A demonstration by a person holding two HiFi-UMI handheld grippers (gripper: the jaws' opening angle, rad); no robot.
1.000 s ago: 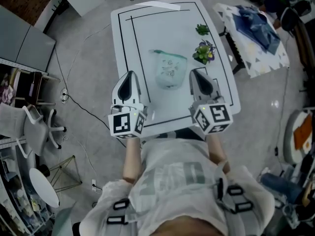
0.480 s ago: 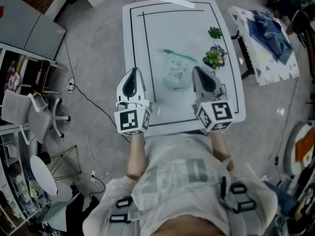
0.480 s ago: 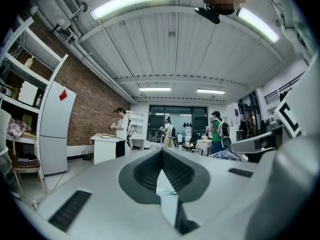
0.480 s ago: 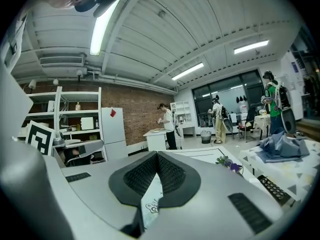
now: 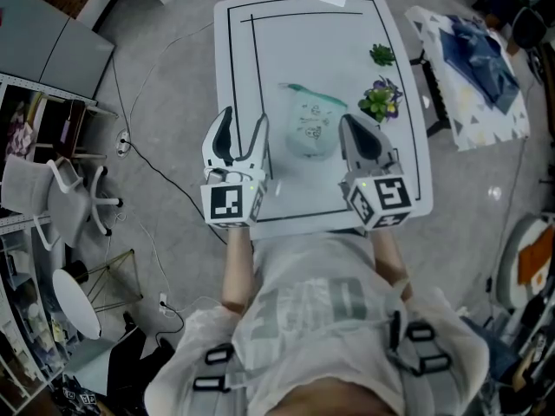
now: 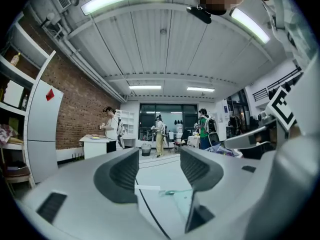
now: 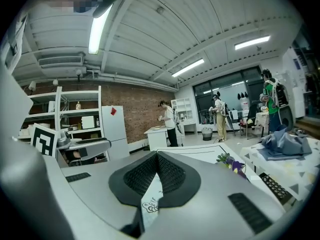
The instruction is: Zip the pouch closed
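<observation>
The pouch [image 5: 310, 122] is translucent pale green with a teal zipper along its far edge and lies flat in the middle of the white table [image 5: 338, 42]. My left gripper [image 5: 244, 120] hovers over the table's near left part, left of the pouch; its jaws are opening and nothing is between them. In the left gripper view the pouch [image 6: 176, 198] shows low ahead beyond the left gripper [image 6: 159, 159]. My right gripper [image 5: 350, 125] is shut just right of the pouch, apart from it. Under the right gripper [image 7: 156, 156] a strip of printed pouch [image 7: 150, 202] shows.
A purple-flowered plant [image 5: 380, 100] and a small green plant [image 5: 380, 56] stand at the table's right edge, near my right gripper. A side table with blue cloth [image 5: 473, 50] lies further right. Chairs [image 5: 69, 206] and cables are on the floor at left. People stand in the background [image 6: 159, 136].
The left gripper's jaws have gone from shut to wide apart. Both grippers have edged a little forward over the table's near part. The pouch has not moved.
</observation>
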